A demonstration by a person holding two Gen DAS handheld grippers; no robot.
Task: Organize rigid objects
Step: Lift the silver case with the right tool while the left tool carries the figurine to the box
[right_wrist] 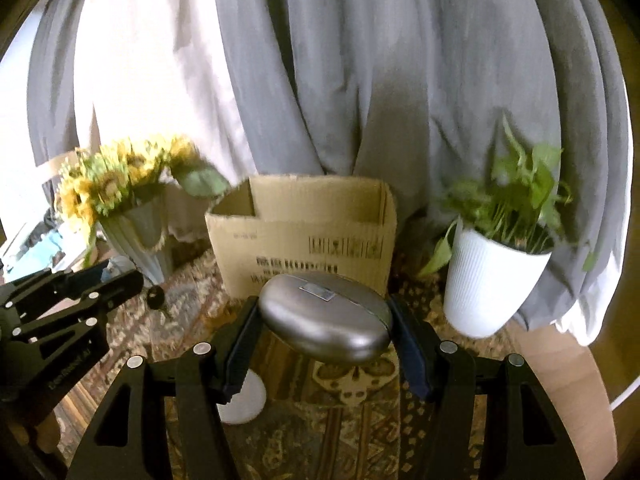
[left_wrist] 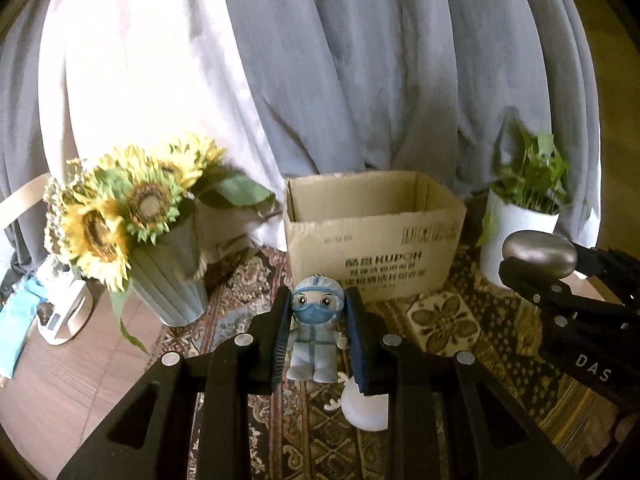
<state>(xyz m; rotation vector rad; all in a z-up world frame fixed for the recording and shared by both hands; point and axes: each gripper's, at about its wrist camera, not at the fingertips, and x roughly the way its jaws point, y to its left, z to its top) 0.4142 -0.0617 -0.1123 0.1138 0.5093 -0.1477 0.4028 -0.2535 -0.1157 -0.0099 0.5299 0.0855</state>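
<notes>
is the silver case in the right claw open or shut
Shut. The silver case shows a closed seam along its side, its two halves together with no gap, while the right claw grips it at both ends above the patterned cloth.

Backdrop: grey curtain (left_wrist: 360, 80) hanging.
Sunflowers (left_wrist: 120, 216) in ribbed vase on the left, potted green plant (right_wrist: 496, 280) right, patterned rug (left_wrist: 460, 344) underneath.

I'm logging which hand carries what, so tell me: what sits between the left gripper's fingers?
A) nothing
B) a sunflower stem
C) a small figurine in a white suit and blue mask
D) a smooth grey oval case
C: in the left wrist view the left gripper is closed on the small figurine in its white suit and blue mask, while the grey oval case is held by the right gripper.
</notes>
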